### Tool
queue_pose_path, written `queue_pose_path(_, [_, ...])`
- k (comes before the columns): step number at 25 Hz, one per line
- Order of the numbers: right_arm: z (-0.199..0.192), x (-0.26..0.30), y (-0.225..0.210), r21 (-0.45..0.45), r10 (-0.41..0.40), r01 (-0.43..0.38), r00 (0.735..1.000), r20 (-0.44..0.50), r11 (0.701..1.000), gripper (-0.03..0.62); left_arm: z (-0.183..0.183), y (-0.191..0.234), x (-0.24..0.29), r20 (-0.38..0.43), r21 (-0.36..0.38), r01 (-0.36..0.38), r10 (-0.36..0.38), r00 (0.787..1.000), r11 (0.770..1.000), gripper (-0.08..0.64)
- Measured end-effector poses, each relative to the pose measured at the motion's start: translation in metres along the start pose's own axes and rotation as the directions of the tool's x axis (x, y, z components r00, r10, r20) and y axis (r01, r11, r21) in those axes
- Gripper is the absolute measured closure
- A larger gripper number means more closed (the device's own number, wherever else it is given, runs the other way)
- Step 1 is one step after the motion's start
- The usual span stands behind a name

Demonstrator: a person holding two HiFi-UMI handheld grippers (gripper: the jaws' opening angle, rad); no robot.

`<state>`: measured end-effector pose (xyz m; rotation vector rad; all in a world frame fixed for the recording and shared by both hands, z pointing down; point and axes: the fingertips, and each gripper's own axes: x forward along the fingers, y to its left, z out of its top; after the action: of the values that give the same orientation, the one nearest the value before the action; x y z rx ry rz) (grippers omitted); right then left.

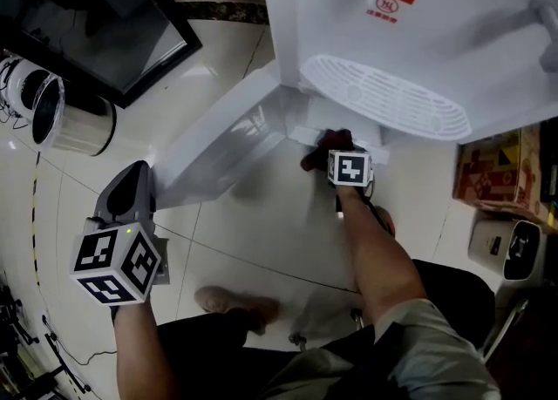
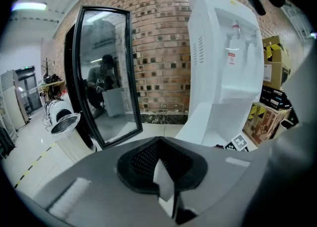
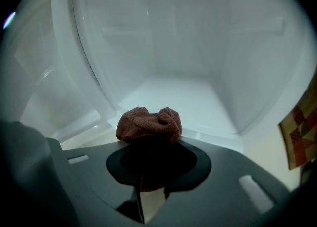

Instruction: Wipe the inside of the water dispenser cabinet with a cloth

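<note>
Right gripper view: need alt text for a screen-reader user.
The right gripper holds a bunched reddish-brown cloth in front of an open white cabinet. The cabinet's pale floor and back wall fill the view behind it.

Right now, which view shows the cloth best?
The right gripper view: the cloth sits mid-frame, a reddish-brown wad pinched by the right hand-held gripper before the open cabinet. The head view shows only a dark clump partly behind the marker cube. The left gripper view doesn't show it clearly.
</note>
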<state>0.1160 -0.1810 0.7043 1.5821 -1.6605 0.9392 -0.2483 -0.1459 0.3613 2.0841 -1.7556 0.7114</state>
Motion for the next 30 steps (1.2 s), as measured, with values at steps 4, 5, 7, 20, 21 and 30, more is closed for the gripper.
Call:
queue_pose_path(4, [-0.016, -0.012, -0.046, 0.018, -0.062, 0.062, 0.998, -0.011, 0.998, 0.485, 0.0, 0.001, 0.0, -0.003, 0.003, -0.017, 0.017, 1.0, 1.0, 0.56])
queue_pose_path(5, [-0.02, -0.016, -0.059, 0.032, -0.076, 0.077, 0.997, -0.014, 0.997, 0.485, 0.0, 0.001, 0.0, -0.003, 0.004, -0.021, 0.021, 1.0, 1.0, 0.56])
queue_pose_path(7, [-0.028, -0.022, -0.081, 0.067, -0.102, 0.103, 0.995, -0.022, 0.992, 0.486, 0.001, 0.001, 0.0, -0.001, 0.007, -0.025, 0.025, 1.0, 1.0, 0.56])
queue_pose_path(20, [-0.059, -0.047, -0.164, 0.215, -0.163, 0.174, 0.984, -0.07, 0.961, 0.488, 0.006, 0.004, 0.005, 0.006, -0.001, -0.025, 0.025, 1.0, 1.0, 0.56])
queue_pose_path(21, [-0.054, -0.052, -0.167, 0.203, -0.154, 0.161, 0.987, -0.051, 0.966, 0.486, 0.006, 0.004, 0.006, 0.006, -0.002, -0.022, 0.022, 1.0, 1.0, 0.56])
queue_pose_path(30, [0.019, -0.138, -0.173, -0.04, 0.07, -0.069, 0.997, 0.021, 0.997, 0.486, -0.005, -0.011, 0.001, -0.017, -0.042, 0.116, -0.117, 0.993, 0.992, 0.56])
